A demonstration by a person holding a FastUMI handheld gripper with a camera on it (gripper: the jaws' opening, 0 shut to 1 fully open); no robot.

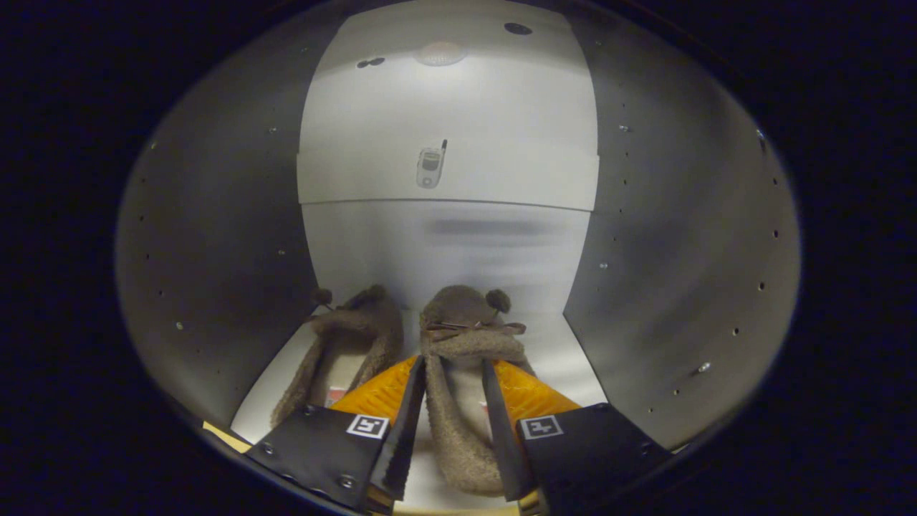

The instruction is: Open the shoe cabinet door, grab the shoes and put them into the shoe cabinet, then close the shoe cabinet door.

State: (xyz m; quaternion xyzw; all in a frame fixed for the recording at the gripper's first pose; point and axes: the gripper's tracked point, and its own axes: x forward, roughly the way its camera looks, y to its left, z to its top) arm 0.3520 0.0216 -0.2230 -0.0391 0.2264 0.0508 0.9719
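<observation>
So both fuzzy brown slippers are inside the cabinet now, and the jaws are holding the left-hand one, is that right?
Not quite: the gripper view shows the gripper with its jaws on either side of the right-hand slipper, not the left-hand one. The left-hand slipper lies free beside it. Both fuzzy brown slippers are indeed inside the cabinet, on its white shelf.

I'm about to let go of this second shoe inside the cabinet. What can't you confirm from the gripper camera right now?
- Grip on the right slipper: the gripper straddles it, but its fingers hide the contact, so pressing or merely flanking is unclear.
- Right slipper's heel: cut off at the fingers' base.
- Left slipper: its heel end sits behind one finger.
- Dark smudge on the cabinet's back panel: too blurred to identify.
</observation>
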